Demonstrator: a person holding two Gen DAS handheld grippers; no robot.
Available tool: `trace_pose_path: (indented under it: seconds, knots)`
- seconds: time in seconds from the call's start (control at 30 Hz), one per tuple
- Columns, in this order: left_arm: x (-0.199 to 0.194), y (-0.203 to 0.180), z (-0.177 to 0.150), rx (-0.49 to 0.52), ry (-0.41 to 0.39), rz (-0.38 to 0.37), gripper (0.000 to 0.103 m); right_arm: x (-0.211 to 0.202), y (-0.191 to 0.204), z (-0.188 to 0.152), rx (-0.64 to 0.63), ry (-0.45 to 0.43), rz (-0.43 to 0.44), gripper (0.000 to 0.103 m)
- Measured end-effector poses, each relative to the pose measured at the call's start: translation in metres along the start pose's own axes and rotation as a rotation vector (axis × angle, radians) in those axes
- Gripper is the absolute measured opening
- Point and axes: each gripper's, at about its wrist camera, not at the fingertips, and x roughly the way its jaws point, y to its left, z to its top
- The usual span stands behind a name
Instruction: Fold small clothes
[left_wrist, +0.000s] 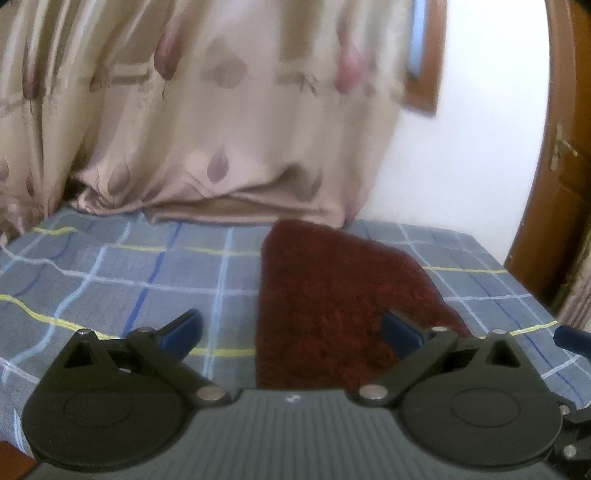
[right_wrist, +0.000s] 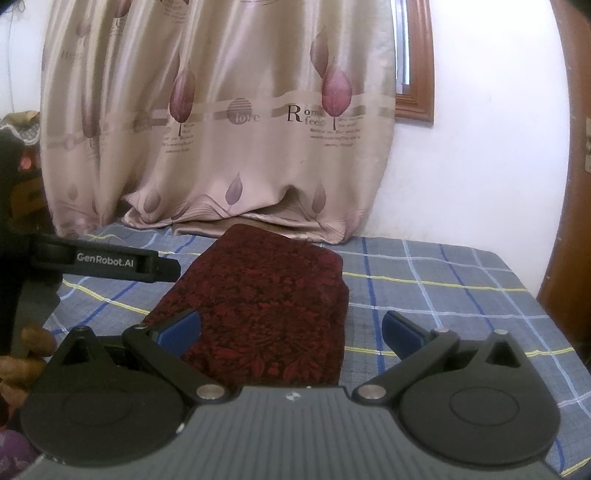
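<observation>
Spread over the bed, a grey-blue plaid sheet (right_wrist: 424, 295) carries the dark red floral-patterned folded cloth (right_wrist: 266, 306), its long axis running away toward the curtain. Both the left gripper (left_wrist: 291, 332) and right gripper (right_wrist: 291, 328) hover at its near end, fingers released, empty.

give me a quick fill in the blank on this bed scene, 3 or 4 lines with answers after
1. The folded cloth lying on the bed is dark ____ in colour.
2. The bedsheet has a ____ pattern of blue, white and yellow lines.
3. Both the left claw and the right claw are ____, holding nothing.
4. Behind the bed hangs a beige ____ printed with leaves.

Missing words: red; checked; open; curtain
</observation>
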Motion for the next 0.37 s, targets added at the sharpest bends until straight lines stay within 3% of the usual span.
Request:
trace_pose_path:
  seconds: [0.2,0.37]
  knots:
    - [-0.0036,-0.0071,-0.0012,0.027,-0.029,0.026,0.103,0.0018,-0.0019,-0.0009,0.001,0.004,-0.001,0.103]
    - [-0.0038,-0.0072,0.0027,0.006,-0.003,0.012,0.103,0.0026,-0.0033,-0.0005,0.0,0.0,0.001,0.103]
